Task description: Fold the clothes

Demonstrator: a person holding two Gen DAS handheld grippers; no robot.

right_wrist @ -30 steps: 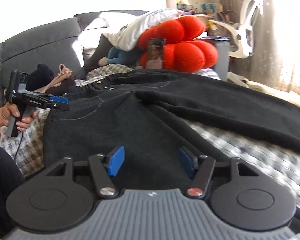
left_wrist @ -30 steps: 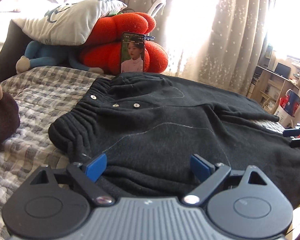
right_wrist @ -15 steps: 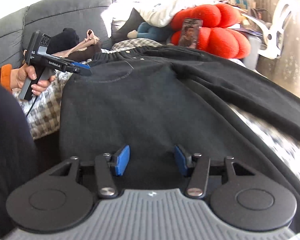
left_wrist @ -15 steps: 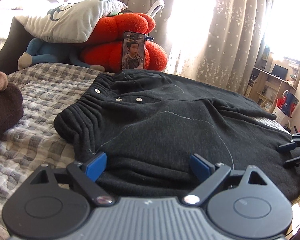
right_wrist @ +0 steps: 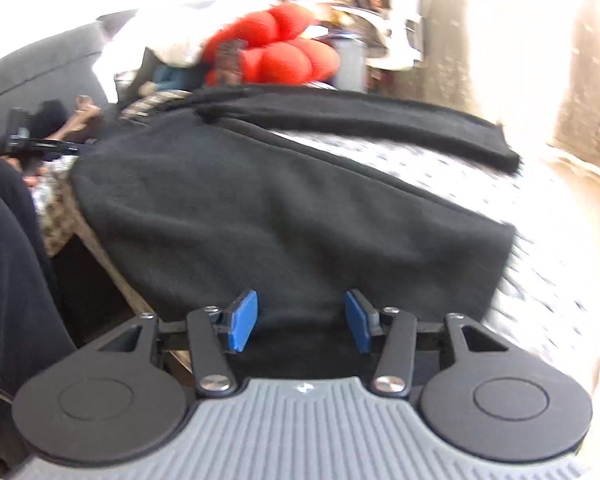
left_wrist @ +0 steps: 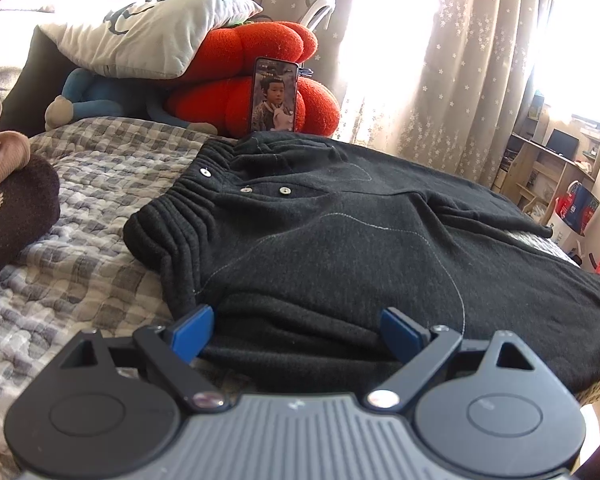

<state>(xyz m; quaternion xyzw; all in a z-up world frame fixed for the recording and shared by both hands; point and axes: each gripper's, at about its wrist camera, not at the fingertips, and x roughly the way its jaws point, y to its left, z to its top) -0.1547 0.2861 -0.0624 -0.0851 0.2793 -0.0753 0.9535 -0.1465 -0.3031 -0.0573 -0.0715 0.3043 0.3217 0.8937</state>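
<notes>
While black trousers [left_wrist: 340,240] lie spread on the checked bed [left_wrist: 80,208], my left gripper [left_wrist: 296,332] hovers released at their waistband. My right gripper [right_wrist: 298,322] is half spread over a trouser leg, its fingers [right_wrist: 242,320] gripping nothing.

Black trousers [left_wrist: 340,240] on grey-checked quilt [left_wrist: 80,208]; red plush cushion [left_wrist: 236,100], blue-padded grippers.

Checked quilt [left_wrist: 80,240], red plush cushions [left_wrist: 268,40] – phone [left_wrist: 275,100] leaning against them, white pillow [left_wrist: 148,32] above, starred curtains [left_wrist: 460,60]
</notes>
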